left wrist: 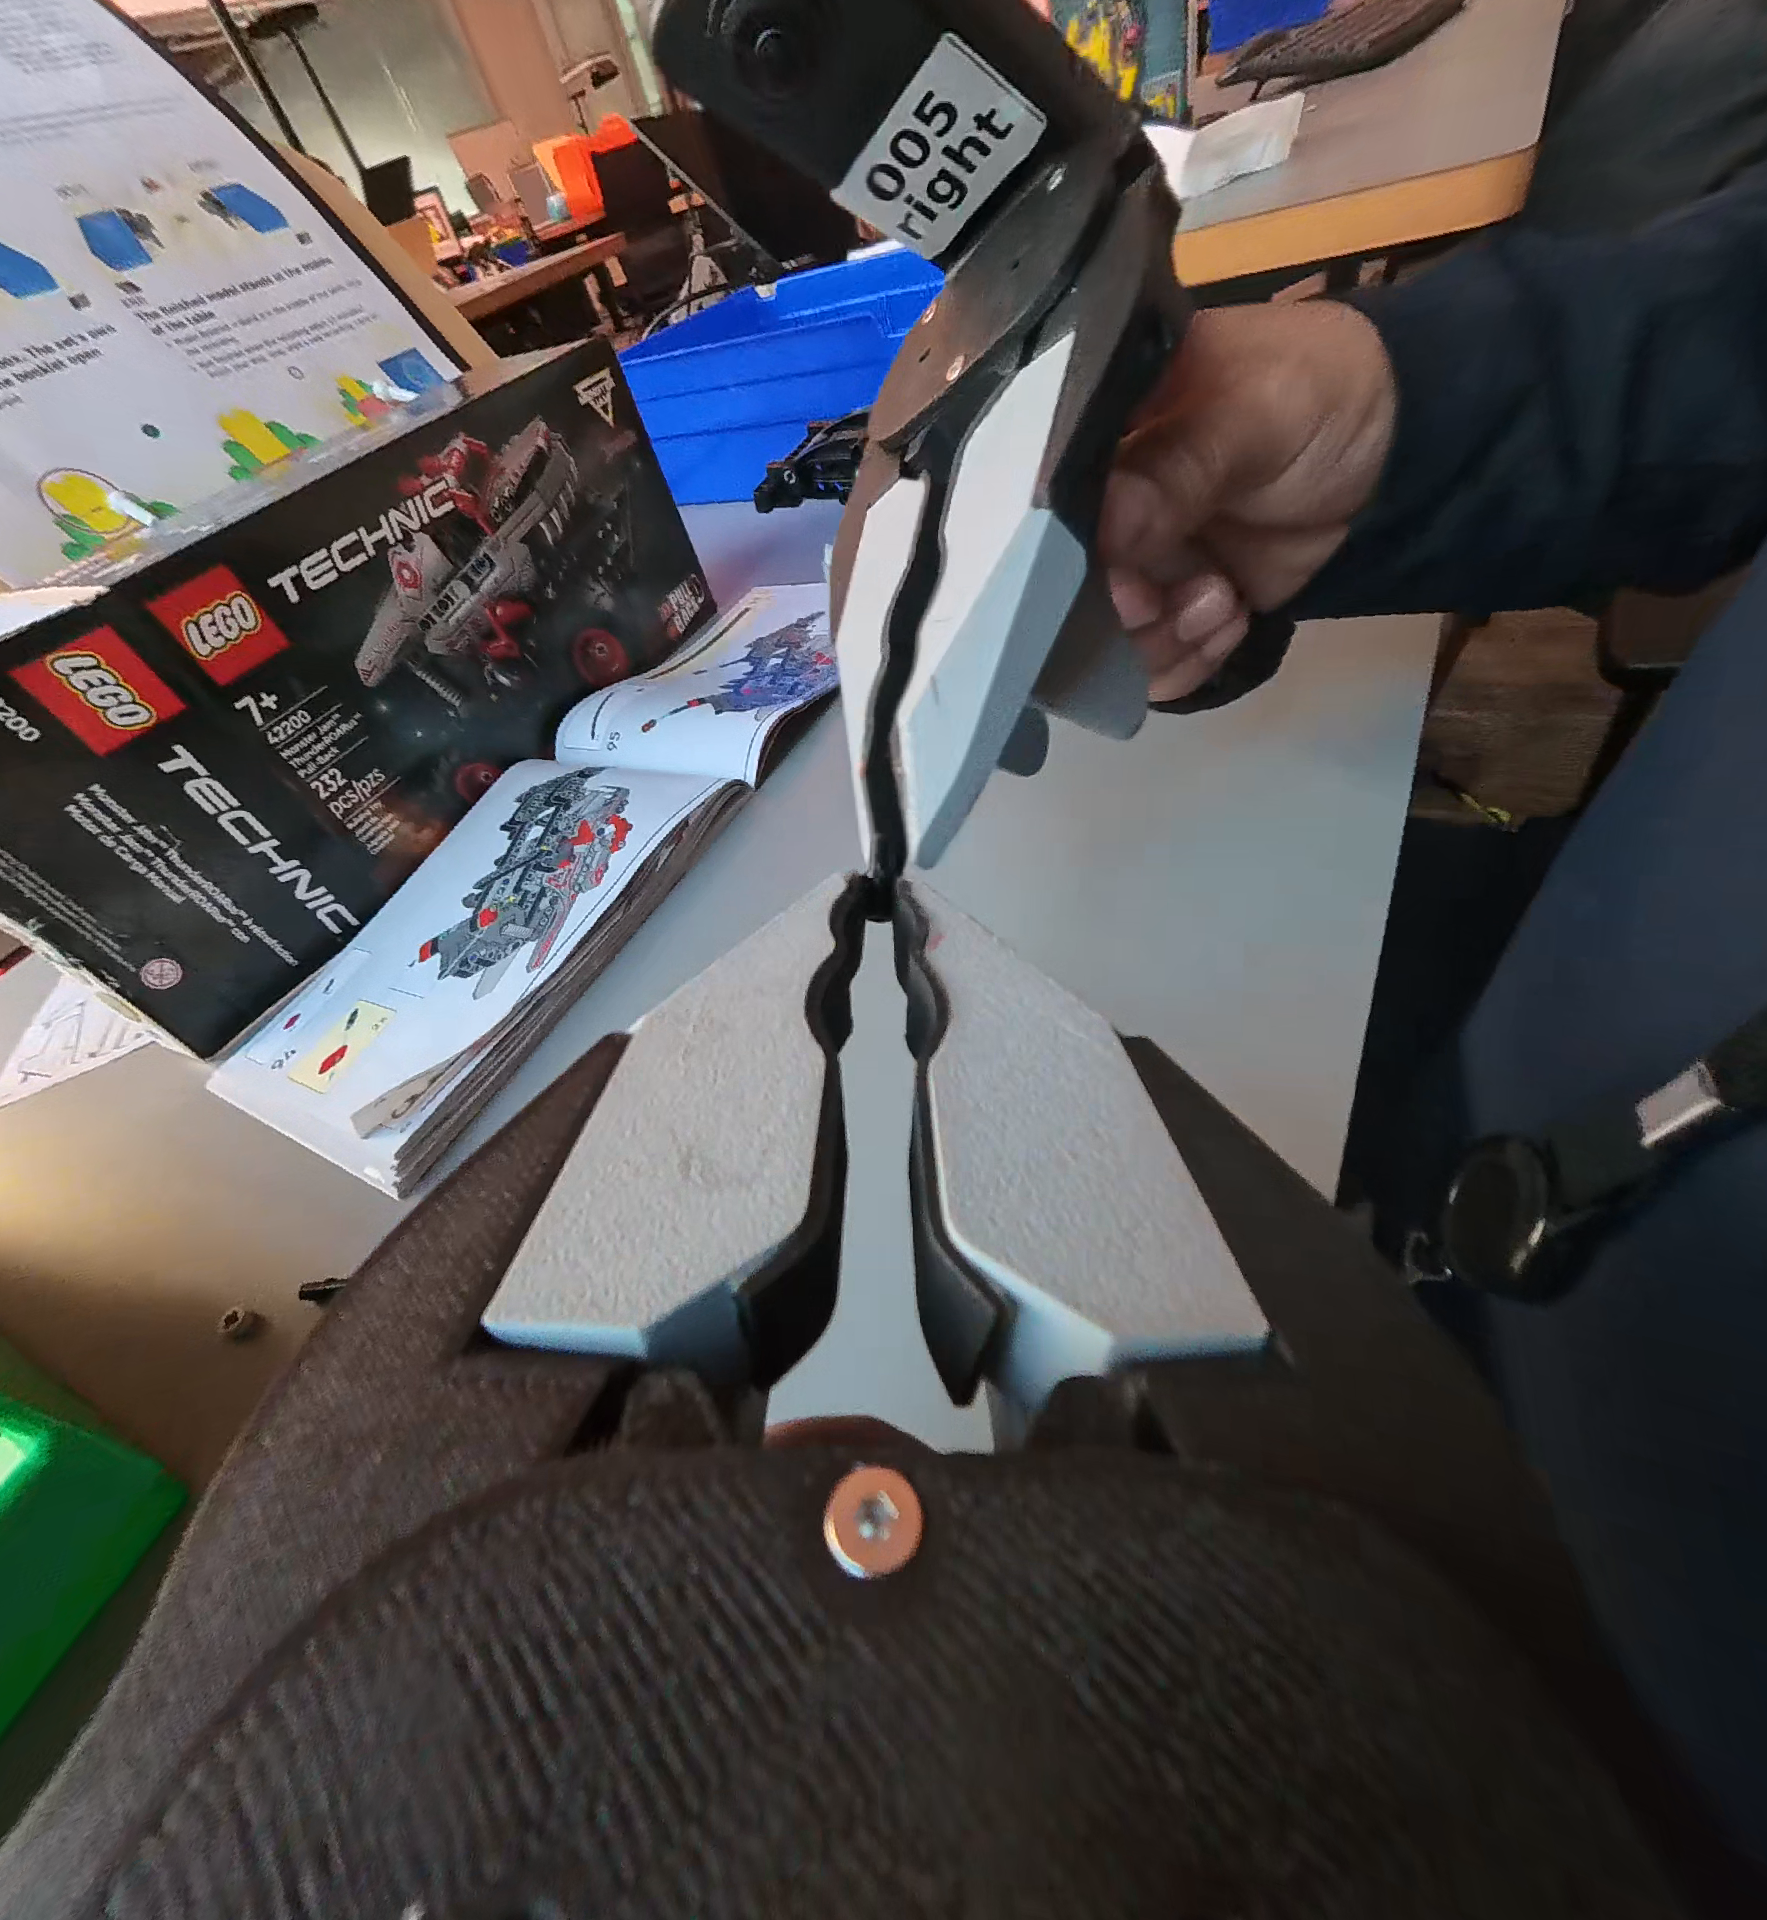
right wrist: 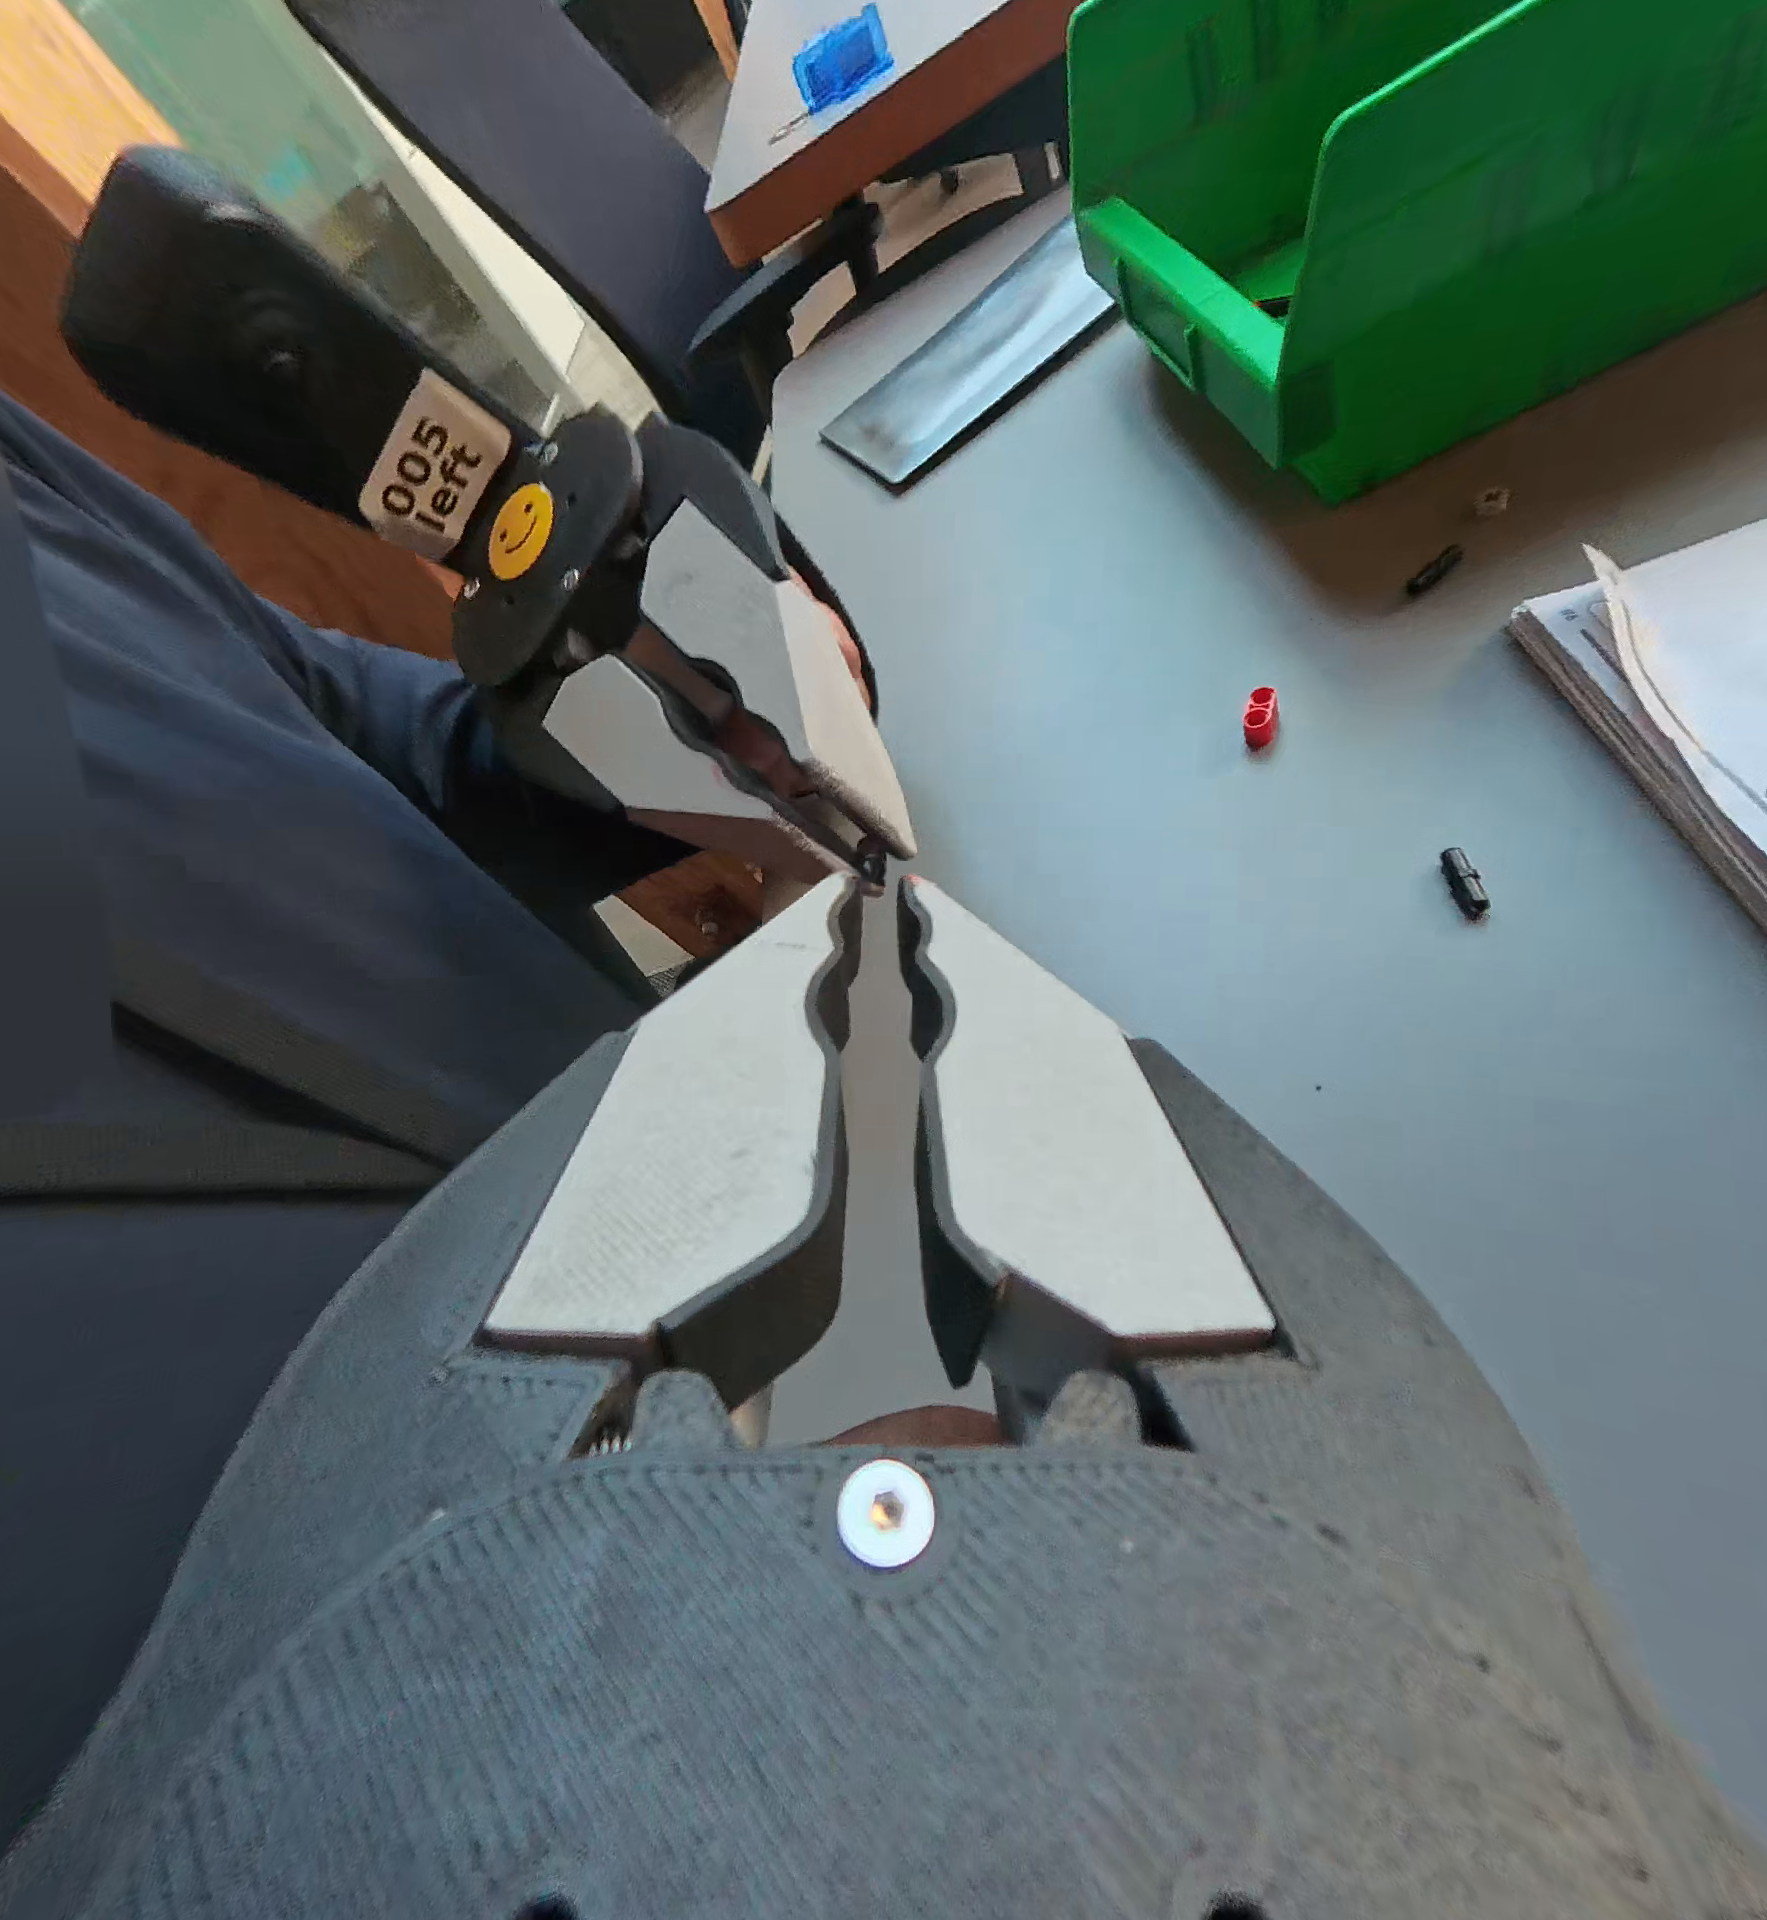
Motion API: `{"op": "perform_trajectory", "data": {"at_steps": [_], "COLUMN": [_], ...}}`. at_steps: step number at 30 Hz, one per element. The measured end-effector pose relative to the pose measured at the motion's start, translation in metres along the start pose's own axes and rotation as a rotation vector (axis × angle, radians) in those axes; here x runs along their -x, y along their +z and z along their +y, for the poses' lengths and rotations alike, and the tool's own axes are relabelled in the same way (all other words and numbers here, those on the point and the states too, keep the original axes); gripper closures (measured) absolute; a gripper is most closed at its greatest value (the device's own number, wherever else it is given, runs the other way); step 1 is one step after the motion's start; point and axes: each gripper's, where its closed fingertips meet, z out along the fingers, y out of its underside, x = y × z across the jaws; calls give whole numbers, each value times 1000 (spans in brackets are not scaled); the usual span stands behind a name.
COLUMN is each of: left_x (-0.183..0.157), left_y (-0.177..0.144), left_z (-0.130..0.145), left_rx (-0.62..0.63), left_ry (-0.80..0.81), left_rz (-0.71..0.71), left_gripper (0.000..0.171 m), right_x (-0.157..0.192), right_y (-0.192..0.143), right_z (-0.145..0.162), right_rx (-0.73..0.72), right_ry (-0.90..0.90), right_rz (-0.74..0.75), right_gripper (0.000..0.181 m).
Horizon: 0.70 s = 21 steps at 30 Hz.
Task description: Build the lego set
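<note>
Tip to tip above the table (right wrist: 1118, 1039), I am pinching a tiny black pin (left wrist: 874, 899) in my nearly closed left gripper (left wrist: 874, 906) while my right gripper (right wrist: 877, 883), slightly parted, is meeting it empty; judged light, rigid, slippery, best gripped mid-barrel.

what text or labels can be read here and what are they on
I won't quote writing; these things bear it:
Black set box on the table: logos and numbers, legible.
Open booklet beside it: step numbers, small.
White sheet behind the box: print, mostly blurred.
White tag on the right gripper: legible.
Second white tag on the left gripper, which pinches a small black piece: legible.
</note>
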Motion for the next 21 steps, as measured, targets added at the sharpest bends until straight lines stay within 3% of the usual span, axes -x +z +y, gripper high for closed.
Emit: {"op": "perform_trajectory", "data": {"at_steps": [12, 15, 18, 21], "left_x": [3, -5, -16, -23], "left_y": [4, 1, -3, -4], "left_z": [0, 12, 44, 60], "left_rx": [34, 87, 262, 362], "left_ry": [37, -36, -93, -77], "left_rz": [-66, 20, 148, 230], "left_gripper": [170, 168, 160, 154], "right_x": [-3, -7, -15, -17], "right_y": [1, 1, 1, 8], "right_z": [-4, 8, 21, 36], "right_rx": [34, 182, 353, 514], "right_ry": [27, -81, -229, -355], "right_rz": [52, 112, 180, 189], "right_gripper": [181, 181, 181, 181]}}
